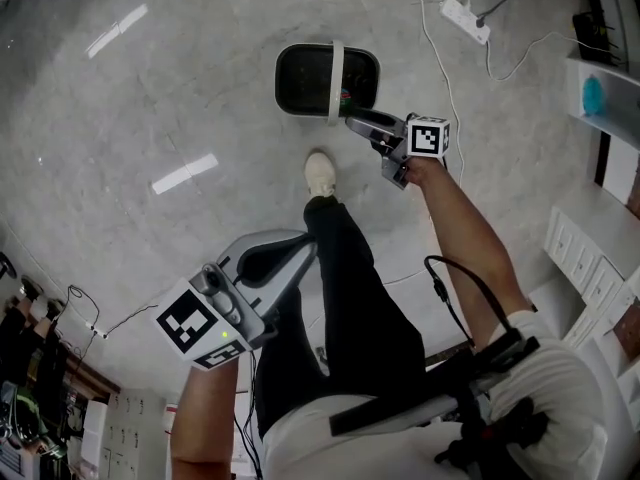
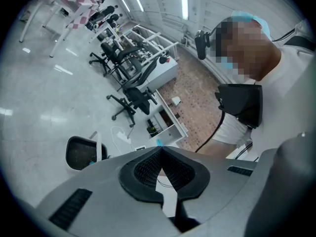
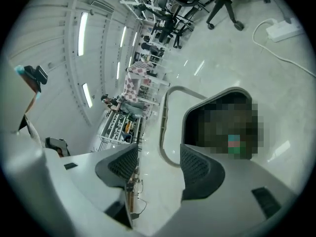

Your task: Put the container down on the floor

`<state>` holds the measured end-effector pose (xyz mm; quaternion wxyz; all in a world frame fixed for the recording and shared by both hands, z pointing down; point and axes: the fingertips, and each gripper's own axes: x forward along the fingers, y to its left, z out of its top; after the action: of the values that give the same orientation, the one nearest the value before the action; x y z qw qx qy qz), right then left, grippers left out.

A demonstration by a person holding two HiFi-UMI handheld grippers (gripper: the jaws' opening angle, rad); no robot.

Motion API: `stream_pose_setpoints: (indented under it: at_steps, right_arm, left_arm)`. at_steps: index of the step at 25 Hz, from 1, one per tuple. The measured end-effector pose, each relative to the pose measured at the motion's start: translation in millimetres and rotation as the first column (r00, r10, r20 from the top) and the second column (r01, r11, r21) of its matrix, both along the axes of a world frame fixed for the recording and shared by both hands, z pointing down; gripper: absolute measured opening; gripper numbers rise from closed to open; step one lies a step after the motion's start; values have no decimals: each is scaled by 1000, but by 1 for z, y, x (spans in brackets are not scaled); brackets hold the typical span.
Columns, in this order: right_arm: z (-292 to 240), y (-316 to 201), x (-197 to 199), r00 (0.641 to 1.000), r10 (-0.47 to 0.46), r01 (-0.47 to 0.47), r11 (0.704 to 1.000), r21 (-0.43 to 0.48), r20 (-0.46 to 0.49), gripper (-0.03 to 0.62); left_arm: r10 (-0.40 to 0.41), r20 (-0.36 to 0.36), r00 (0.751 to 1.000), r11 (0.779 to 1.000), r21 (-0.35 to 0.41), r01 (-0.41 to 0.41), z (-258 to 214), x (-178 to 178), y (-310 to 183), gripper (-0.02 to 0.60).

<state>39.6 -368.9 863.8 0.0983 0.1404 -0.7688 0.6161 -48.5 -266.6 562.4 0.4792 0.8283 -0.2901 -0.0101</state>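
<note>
Well short of the container [image 1: 300, 78], close by the person's trouser leg [image 1: 350, 288], the left hand-held gripper [image 1: 292, 248] has its jaws pressed together at the tips with nothing between them. Nearer the container, a white shoe [image 1: 320, 173] is planted on the floor [image 1: 180, 88], just short of its near rim. The right hand-held gripper [image 1: 354, 119] sits at the container's near right corner with its jaws spread wide and empty. The container's white handle [image 3: 163, 127] lies just past the gap between them. The dark container stands upright on the floor, and the handle arches across its top. Beyond the container, off to its right and well apart, lies a white power strip [image 1: 466, 18] with its cable.
</note>
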Motion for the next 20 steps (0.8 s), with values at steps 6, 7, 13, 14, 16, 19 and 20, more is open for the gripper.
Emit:
stream_pose_setpoints:
  at_steps: [6, 7, 13, 14, 16, 19, 20]
  right_arm:
    - [-56, 40, 52, 987, 137, -136, 991, 15, -79, 227]
    - [-68, 50, 59, 983, 162, -161, 987, 12, -89, 225]
    - [-176, 141, 53, 975, 192, -190, 981, 23, -115, 38]
    - [-196, 153, 44, 977, 180, -176, 983, 44, -112, 31]
    - [-236, 174, 28, 981, 150, -137, 985, 105, -124, 23]
    - [-303, 220, 10, 987, 125, -108, 983, 151, -105, 20]
    - [-326, 235, 4, 989, 118, -102, 981, 168, -91, 18]
  left_arm:
    - [72, 15, 997, 995, 65, -72, -54, 6, 30, 9]
    - [83, 17, 996, 993, 79, -84, -65, 7, 37, 9]
    - [129, 30, 991, 985, 116, -132, -136, -3, 99, 9]
    - [134, 30, 991, 982, 129, -137, -148, -7, 109, 9]
    - [142, 27, 990, 977, 156, -144, -171, -14, 127, 9]
    - [150, 12, 989, 975, 166, -150, -207, -19, 167, 9]
    - [156, 7, 988, 973, 169, -155, -219, -20, 181, 9]
